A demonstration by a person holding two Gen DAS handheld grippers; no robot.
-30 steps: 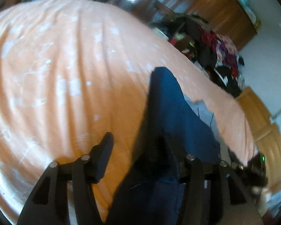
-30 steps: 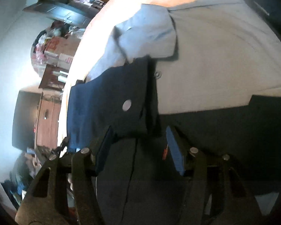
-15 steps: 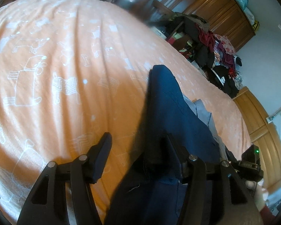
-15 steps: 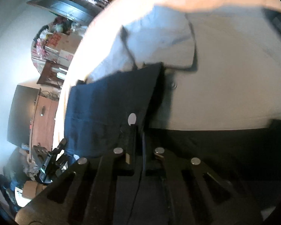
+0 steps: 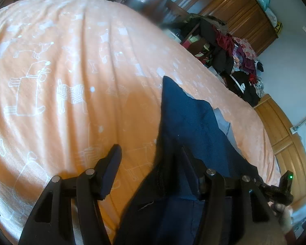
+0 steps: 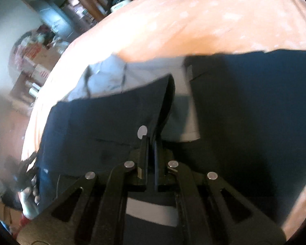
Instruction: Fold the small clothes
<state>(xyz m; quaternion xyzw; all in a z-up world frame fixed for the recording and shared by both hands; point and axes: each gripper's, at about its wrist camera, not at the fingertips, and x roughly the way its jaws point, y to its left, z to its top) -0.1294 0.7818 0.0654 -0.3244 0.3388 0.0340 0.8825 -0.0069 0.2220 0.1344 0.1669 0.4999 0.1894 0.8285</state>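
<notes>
A navy garment (image 5: 193,122) with a pale grey inner side (image 6: 153,69) lies on the orange bed sheet (image 5: 71,71). My left gripper (image 5: 151,157) is open at the garment's left edge; the cloth drapes over its right finger (image 5: 190,169), and the left finger (image 5: 112,163) hovers over bare sheet. My right gripper (image 6: 151,140) is shut on a navy flap (image 6: 112,118) beside a white snap button (image 6: 142,131). The flap stands raised and curls over the grey side.
The sheet carries white animal drawings (image 5: 30,85). A heap of clothes (image 5: 234,57) and wooden wardrobes (image 5: 234,10) stand beyond the bed. Shelves and boxes (image 6: 51,47) lie past the bed's other side. A hand with the other gripper (image 5: 284,185) shows at lower right.
My right gripper went from open to shut on the navy flap by the snap button and has drawn it up over the grey side. The left gripper stayed open at the garment's edge.
</notes>
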